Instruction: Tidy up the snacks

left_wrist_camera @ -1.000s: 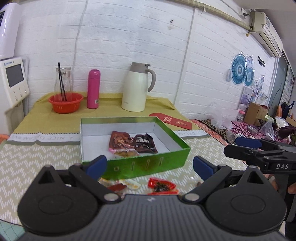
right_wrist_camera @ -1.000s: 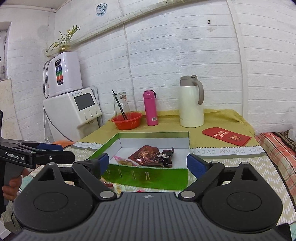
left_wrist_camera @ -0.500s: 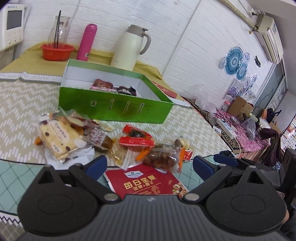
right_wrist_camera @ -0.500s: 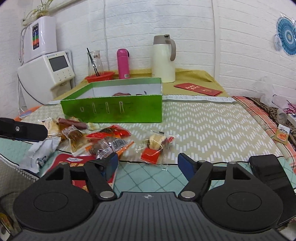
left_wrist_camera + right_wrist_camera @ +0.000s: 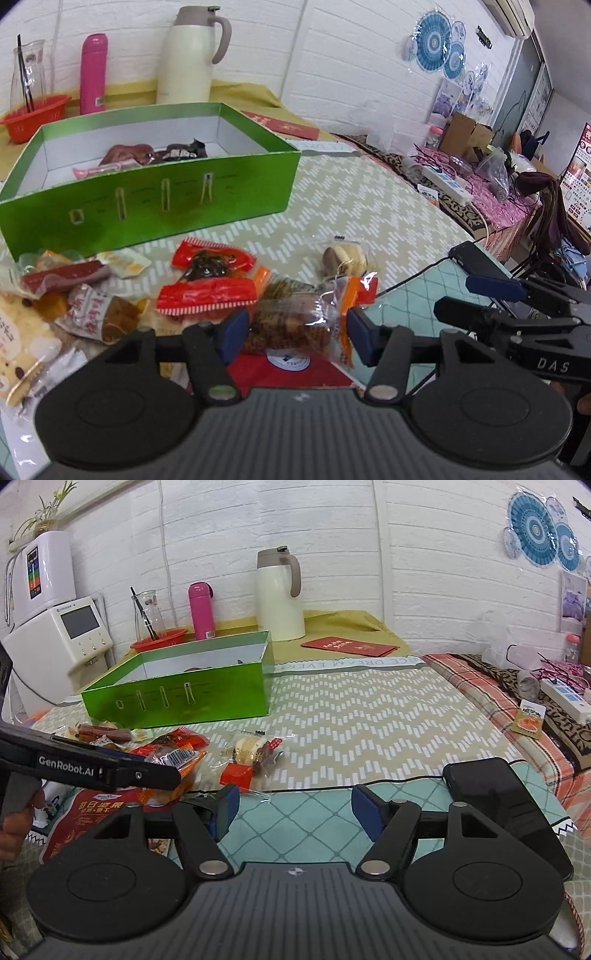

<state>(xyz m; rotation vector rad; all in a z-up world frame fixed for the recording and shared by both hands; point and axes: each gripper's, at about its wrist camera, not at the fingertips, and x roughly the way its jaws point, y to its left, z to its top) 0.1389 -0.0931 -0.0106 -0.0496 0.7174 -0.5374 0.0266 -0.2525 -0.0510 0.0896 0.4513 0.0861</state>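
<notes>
The left gripper closes its jaws around a clear-wrapped brown snack atop the pile of snacks in front of the green box, pads not yet pressing. The right gripper hovers unclenched and empty over the tablecloth.

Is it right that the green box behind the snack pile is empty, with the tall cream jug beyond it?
Not empty: the left wrist view shows dark snack packets lying inside the green box. The cream jug does stand beyond it.
</notes>
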